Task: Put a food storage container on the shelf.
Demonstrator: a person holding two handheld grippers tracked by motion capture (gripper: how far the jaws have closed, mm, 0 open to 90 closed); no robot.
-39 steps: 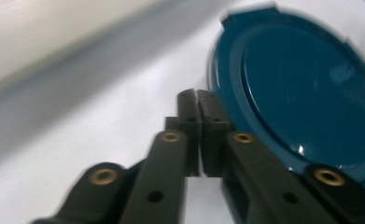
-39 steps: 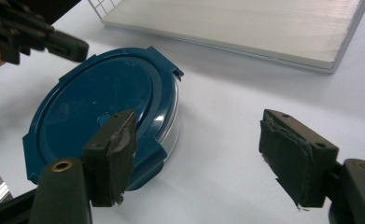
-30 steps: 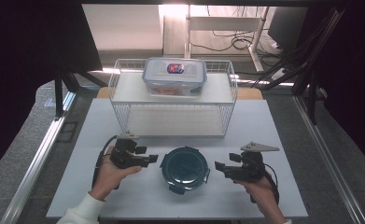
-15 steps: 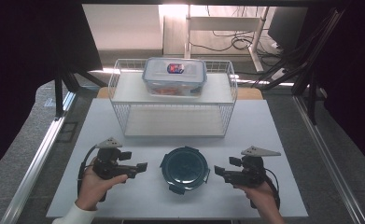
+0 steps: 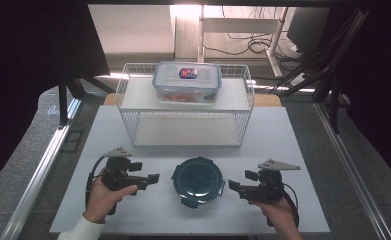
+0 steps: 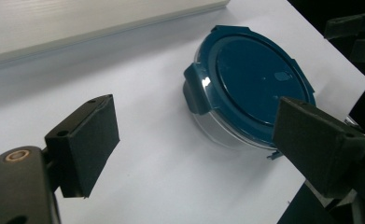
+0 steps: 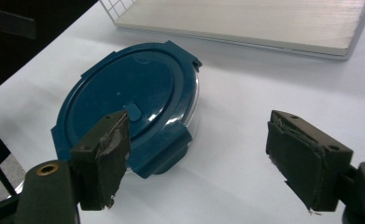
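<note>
From the high view, the round clear container with a dark blue clip-on lid (image 5: 198, 180) sits on the white tabletop (image 5: 303, 150) between the left gripper (image 5: 154, 177) and the right gripper (image 5: 229, 184), in front of a white wire rack (image 5: 185, 107) bearing a clear rectangular lidded box (image 5: 187, 81). In the left gripper view its jaws, which have just been opening, stand wide apart around nothing, the container (image 6: 248, 86) lying ahead of them. In the right gripper view the jaws also stand apart and empty, with the container (image 7: 129, 100) just beyond the left jaw.

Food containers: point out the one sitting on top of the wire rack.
It is the rectangular clear container, on the top shelf of the white wire rack at the far side. The round container with the dark blue lid lies on the table instead.
</note>
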